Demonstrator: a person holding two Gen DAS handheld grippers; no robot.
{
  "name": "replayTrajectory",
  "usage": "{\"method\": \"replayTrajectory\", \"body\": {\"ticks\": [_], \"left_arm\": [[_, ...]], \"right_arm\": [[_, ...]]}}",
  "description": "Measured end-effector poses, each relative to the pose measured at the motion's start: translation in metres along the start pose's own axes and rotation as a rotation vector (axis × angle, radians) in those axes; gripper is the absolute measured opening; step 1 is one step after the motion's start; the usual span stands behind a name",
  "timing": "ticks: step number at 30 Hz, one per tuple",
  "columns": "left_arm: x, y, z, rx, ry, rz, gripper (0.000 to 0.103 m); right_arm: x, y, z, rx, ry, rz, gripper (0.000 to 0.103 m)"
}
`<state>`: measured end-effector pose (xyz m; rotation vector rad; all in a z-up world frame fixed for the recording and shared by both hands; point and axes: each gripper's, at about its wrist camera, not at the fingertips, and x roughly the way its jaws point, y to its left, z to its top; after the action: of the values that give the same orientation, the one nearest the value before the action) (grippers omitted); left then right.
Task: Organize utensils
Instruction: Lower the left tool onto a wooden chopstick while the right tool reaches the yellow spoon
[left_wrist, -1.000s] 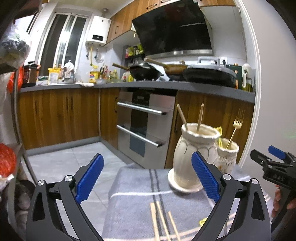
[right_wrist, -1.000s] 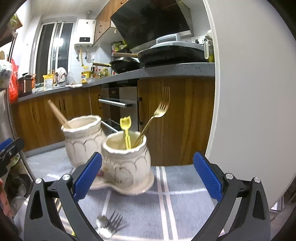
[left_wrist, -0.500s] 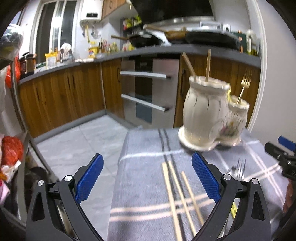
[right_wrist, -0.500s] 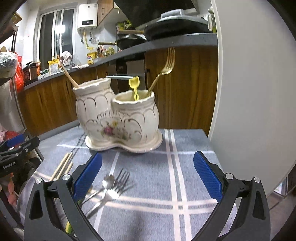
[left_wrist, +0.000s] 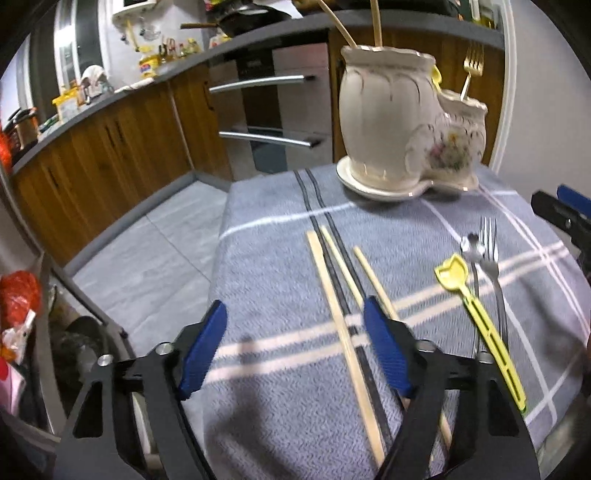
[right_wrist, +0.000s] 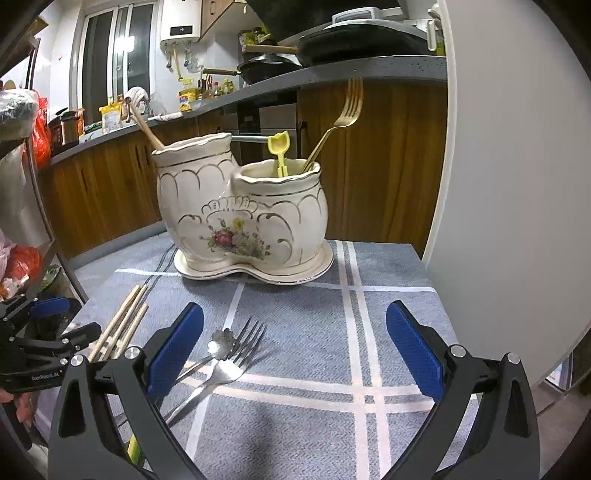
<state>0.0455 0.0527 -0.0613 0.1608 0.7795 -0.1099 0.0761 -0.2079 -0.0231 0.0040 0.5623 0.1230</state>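
A cream ceramic holder (right_wrist: 243, 221) with 2 joined pots stands upright on the grey cloth. Its tall pot holds wooden chopsticks (left_wrist: 376, 22), its low pot a gold fork (right_wrist: 338, 118) and a yellow pick (right_wrist: 279, 151). In front lie 3 loose chopsticks (left_wrist: 341, 295), a steel fork (left_wrist: 493, 266), a steel spoon (right_wrist: 218, 345) and another yellow pick (left_wrist: 476, 314).

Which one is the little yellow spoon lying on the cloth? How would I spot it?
Find the cream double pot on the grey striped cloth. Nearer the camera, right of three wooden chopsticks, lies the yellow spoon beside a silver fork. It is the only bright plastic piece, tulip-shaped at its head.
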Motion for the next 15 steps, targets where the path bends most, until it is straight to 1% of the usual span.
{"method": "replayTrajectory", "body": {"ticks": [1,2,4,7,11,14,15], "left_arm": [[0.001,0.0,-0.001,0.0,0.013,-0.01,0.057],[0.002,0.0,-0.002,0.001,0.021,-0.017,0.055],[0.003,-0.002,-0.002,0.007,0.034,-0.036,0.045],[0.003,-0.006,-0.002,0.016,0.044,-0.064,0.038],[0.005,-0.011,-0.003,0.033,0.059,-0.088,0.034],[0.007,-0.011,-0.003,0.031,0.061,-0.093,0.027],[0.008,-0.01,-0.002,0.028,0.061,-0.091,0.023]], "right_arm": [[0.0,0.001,0.0,-0.004,0.003,0.003,0.098],[0.0,0.002,-0.001,-0.009,0.006,0.007,0.098],[0.001,0.004,-0.001,-0.019,0.012,0.009,0.098],[0.002,0.006,-0.001,-0.033,0.022,0.02,0.098],[0.004,0.01,-0.003,-0.053,0.039,0.03,0.098],[0.006,0.015,-0.005,-0.075,0.056,0.04,0.098],[0.006,0.017,-0.005,-0.079,0.064,0.048,0.098]]}}
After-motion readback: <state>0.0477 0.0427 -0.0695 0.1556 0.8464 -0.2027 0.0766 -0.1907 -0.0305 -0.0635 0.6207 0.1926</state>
